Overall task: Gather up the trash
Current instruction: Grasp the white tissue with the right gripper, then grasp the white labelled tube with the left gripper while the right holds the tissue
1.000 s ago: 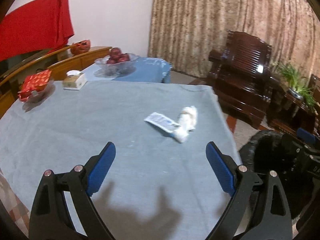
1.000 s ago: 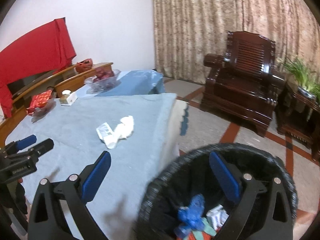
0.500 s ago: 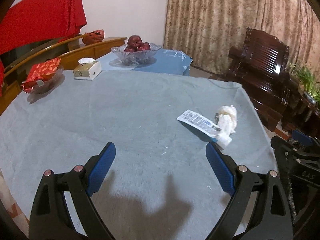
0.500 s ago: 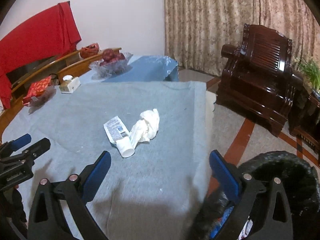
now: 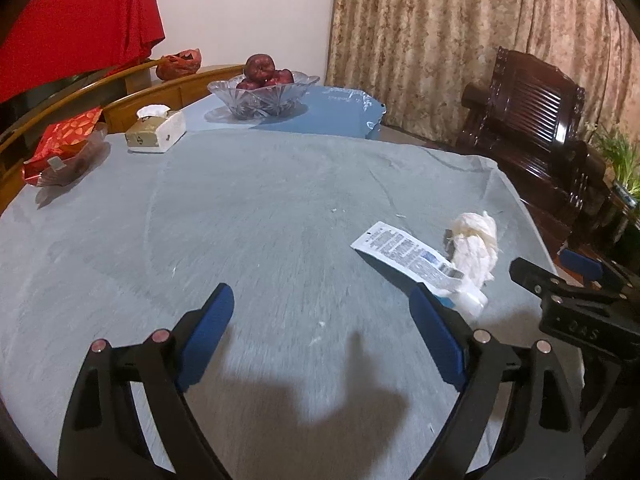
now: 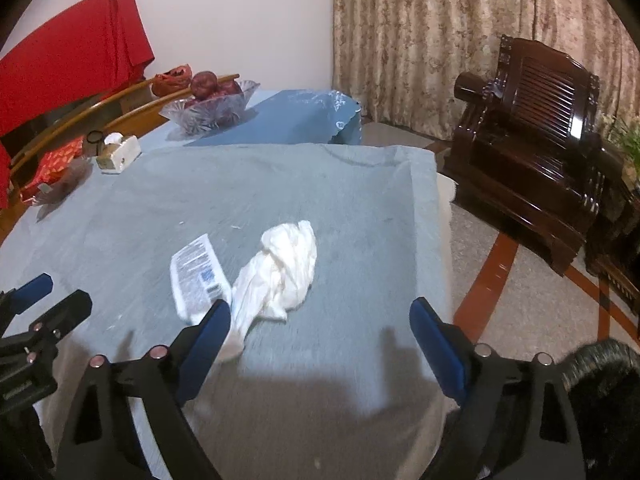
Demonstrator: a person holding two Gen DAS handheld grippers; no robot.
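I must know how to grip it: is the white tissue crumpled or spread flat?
Crumpled. The white tissue is a bunched, wrinkled wad beside the printed tube.

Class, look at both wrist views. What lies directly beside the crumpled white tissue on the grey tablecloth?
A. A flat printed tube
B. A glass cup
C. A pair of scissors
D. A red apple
A: the crumpled white tissue lies against a flat printed tube, white with small print, on the grey tablecloth; the apples sit far off in the glass bowl.
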